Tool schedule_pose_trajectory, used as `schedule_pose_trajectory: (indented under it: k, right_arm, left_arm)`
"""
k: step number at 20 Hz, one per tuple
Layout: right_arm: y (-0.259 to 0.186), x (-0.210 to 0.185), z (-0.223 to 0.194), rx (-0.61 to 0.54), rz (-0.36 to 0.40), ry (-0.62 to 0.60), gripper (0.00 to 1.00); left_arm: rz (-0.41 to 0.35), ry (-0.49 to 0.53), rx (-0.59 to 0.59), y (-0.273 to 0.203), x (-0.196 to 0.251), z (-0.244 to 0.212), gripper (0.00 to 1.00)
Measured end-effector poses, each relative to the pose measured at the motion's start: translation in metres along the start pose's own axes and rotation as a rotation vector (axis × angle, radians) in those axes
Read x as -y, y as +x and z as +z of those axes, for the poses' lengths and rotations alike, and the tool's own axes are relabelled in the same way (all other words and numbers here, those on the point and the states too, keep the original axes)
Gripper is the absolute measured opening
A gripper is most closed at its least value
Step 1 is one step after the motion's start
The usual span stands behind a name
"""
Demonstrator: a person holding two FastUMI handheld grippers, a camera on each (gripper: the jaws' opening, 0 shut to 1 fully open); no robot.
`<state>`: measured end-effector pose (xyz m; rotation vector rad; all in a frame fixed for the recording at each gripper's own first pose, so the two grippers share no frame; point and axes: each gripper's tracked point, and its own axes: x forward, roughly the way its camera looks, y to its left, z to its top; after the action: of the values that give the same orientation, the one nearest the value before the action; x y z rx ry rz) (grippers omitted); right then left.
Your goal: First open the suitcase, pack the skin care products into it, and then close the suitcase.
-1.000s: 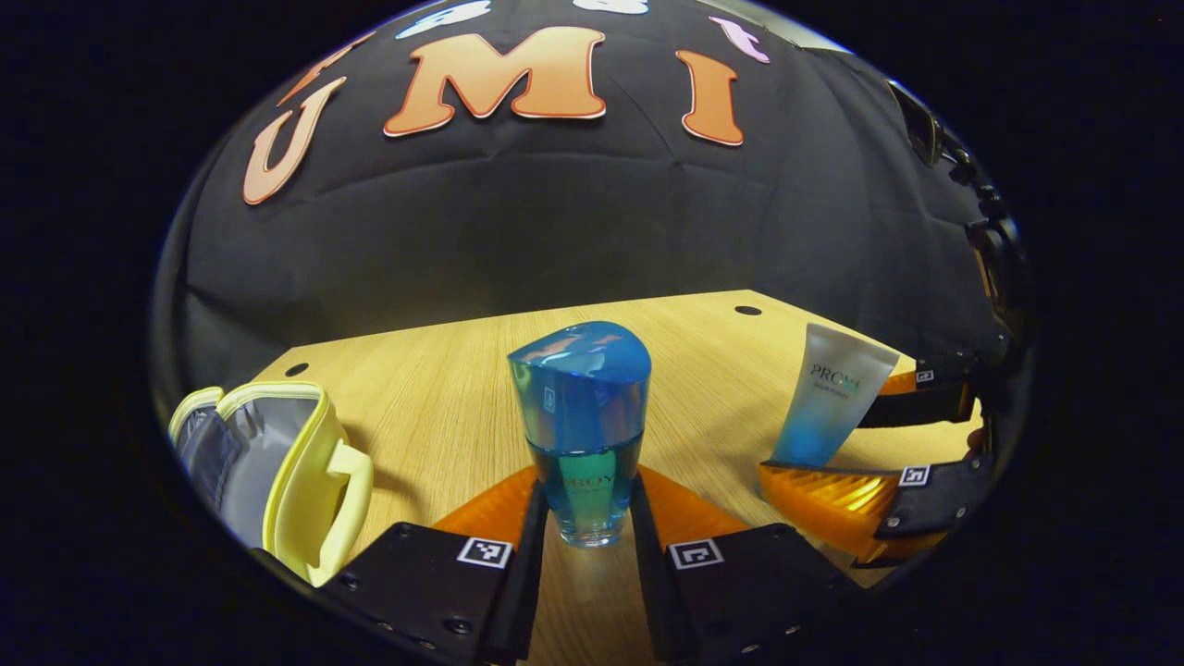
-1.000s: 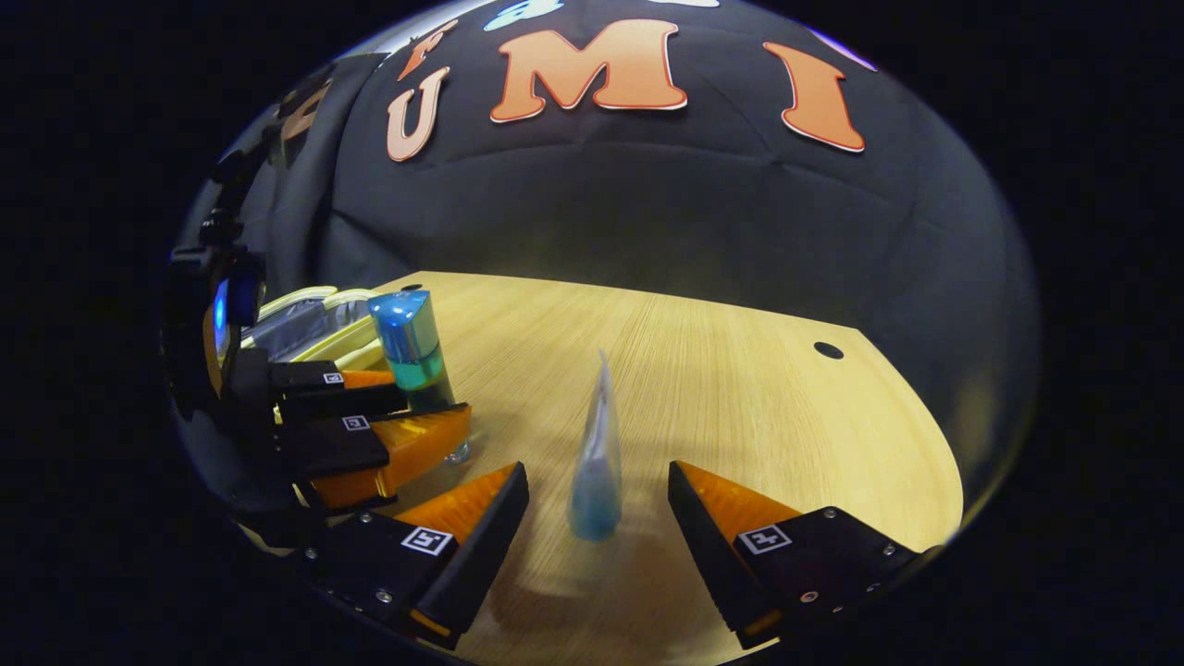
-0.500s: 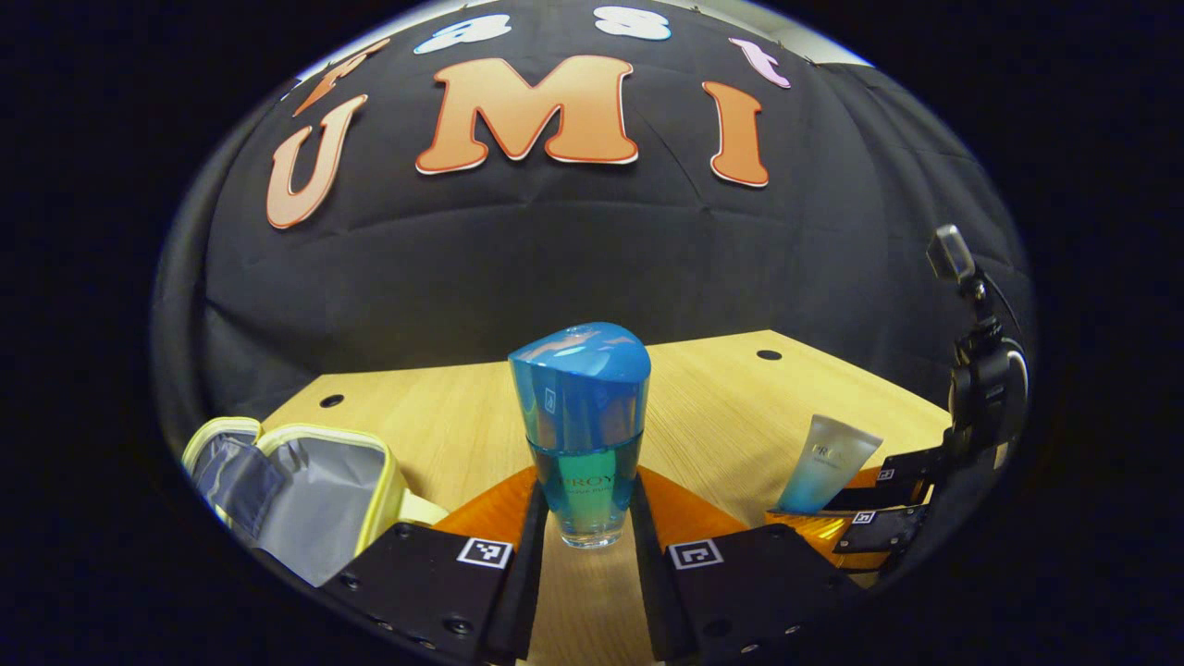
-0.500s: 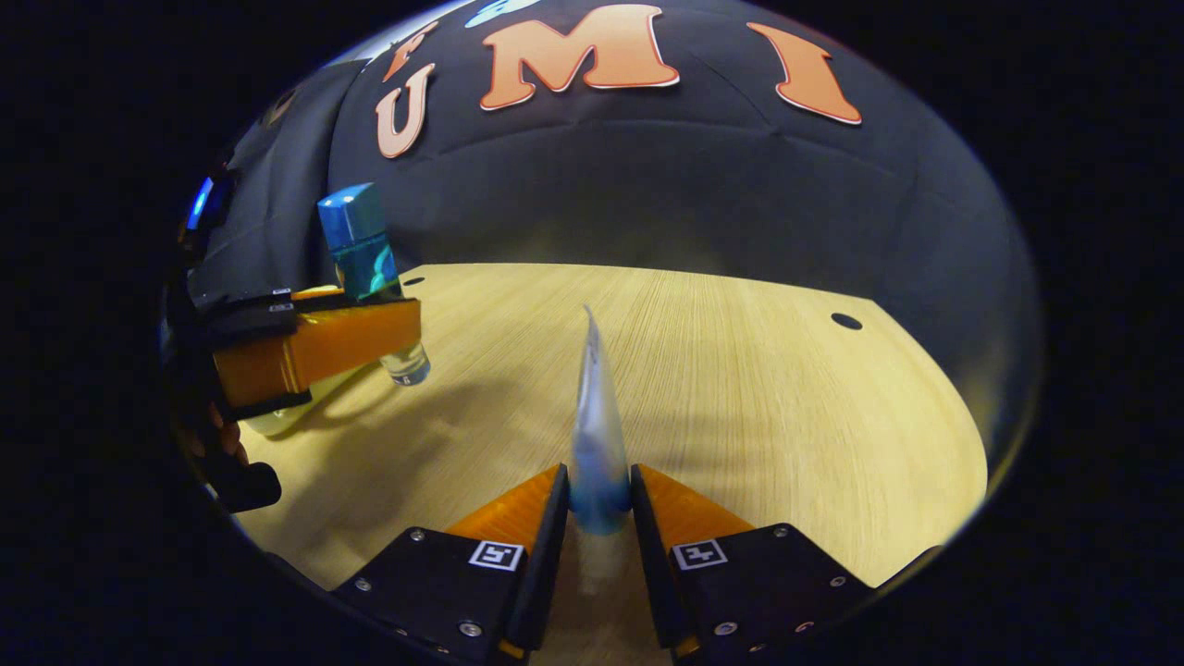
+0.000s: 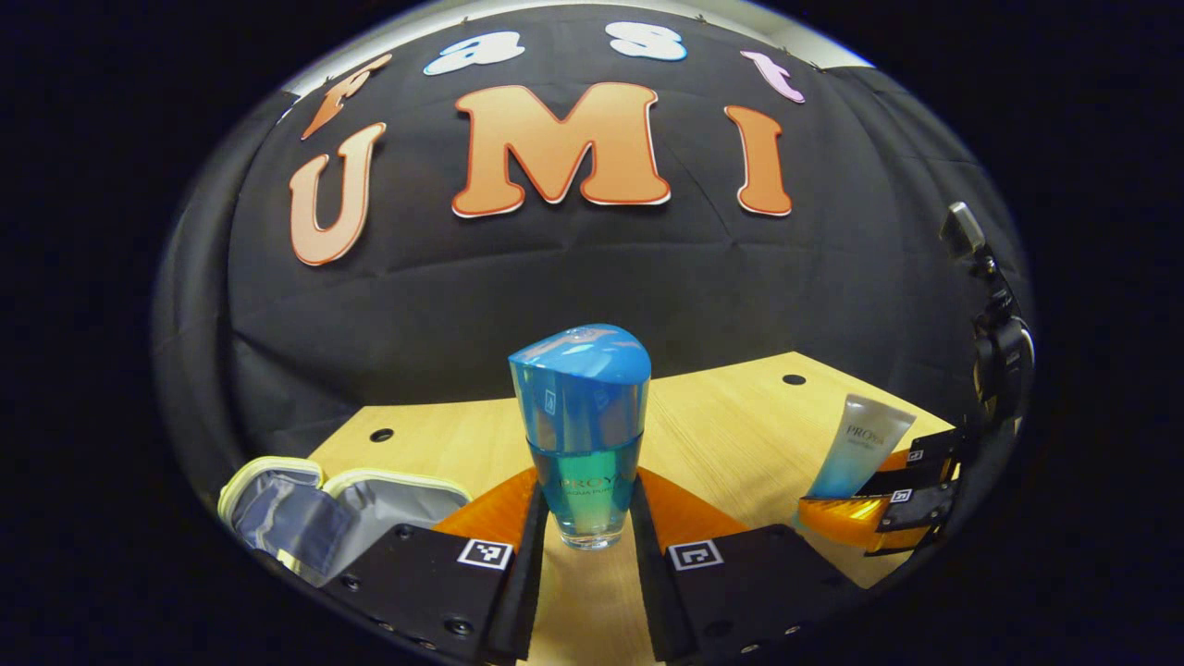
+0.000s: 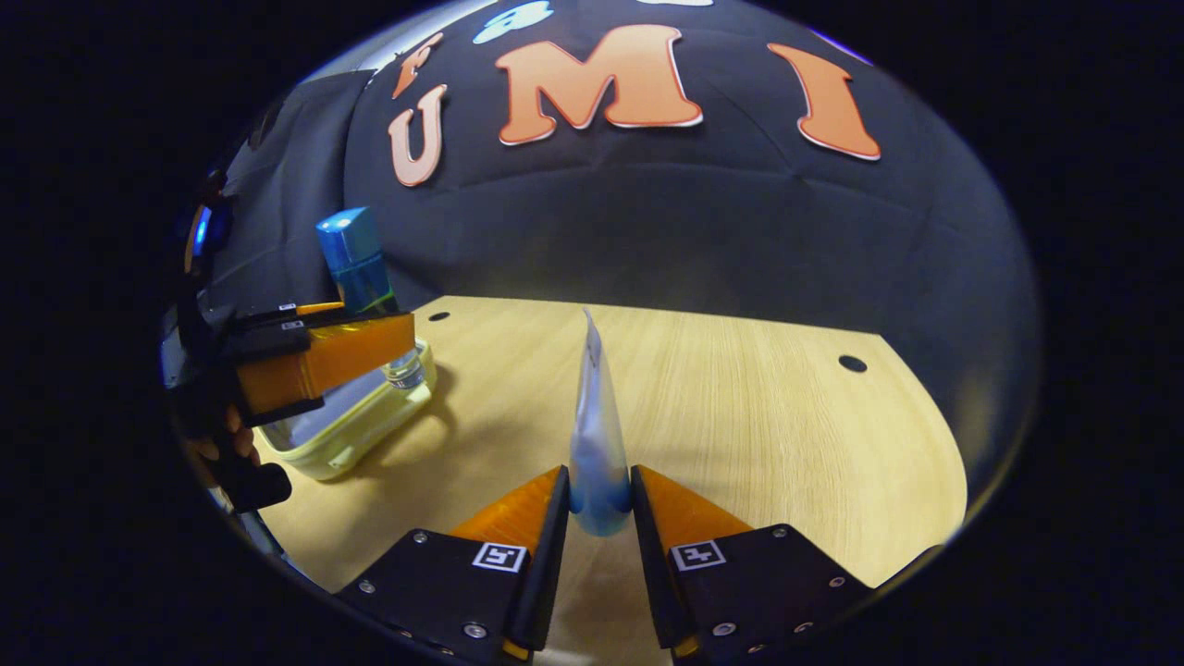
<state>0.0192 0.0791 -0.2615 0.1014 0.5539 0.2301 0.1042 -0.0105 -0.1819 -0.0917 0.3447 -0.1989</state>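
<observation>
Above the open suitcase (image 6: 356,421) on the wooden surface (image 6: 740,407), the left claw (image 5: 586,536) grasps a blue bottle (image 5: 583,430), while right of the suitcase the right claw (image 6: 599,513) grips a tube (image 6: 597,435).

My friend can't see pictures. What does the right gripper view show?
The right tongs pinch a pale blue tube upright above a wooden table. Farther left, the left tongs carry a blue-capped bottle over an open yellow case.

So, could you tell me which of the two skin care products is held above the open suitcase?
The blue-capped bottle, in the left gripper; the tube is farther right.
</observation>
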Motion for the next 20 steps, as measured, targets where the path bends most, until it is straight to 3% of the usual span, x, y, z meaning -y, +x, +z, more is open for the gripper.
schedule_pose_trajectory:
  k: [5, 6, 7, 13, 20]
  right_arm:
    - [-0.026, -0.037, 0.058, 0.054, 0.051, -0.052, 0.42]
    - [-0.031, -0.046, 0.066, 0.065, 0.06, -0.064, 0.38]
    - [-0.036, -0.054, 0.075, 0.076, 0.07, -0.077, 0.43]
    - [-0.053, -0.113, 0.112, 0.12, 0.122, -0.109, 0.42]
    - [-0.054, -0.172, 0.143, 0.166, 0.142, -0.149, 0.42]
  left_arm:
    - [0.042, -0.042, 0.006, -0.026, -0.046, 0.036, 0.46]
    - [0.054, -0.051, -0.002, -0.031, -0.057, 0.039, 0.47]
    - [0.066, -0.062, -0.004, -0.038, -0.07, 0.044, 0.46]
    - [0.136, -0.042, -0.014, -0.073, -0.145, 0.051, 0.47]
    - [0.138, -0.047, -0.013, -0.094, -0.215, 0.06, 0.47]
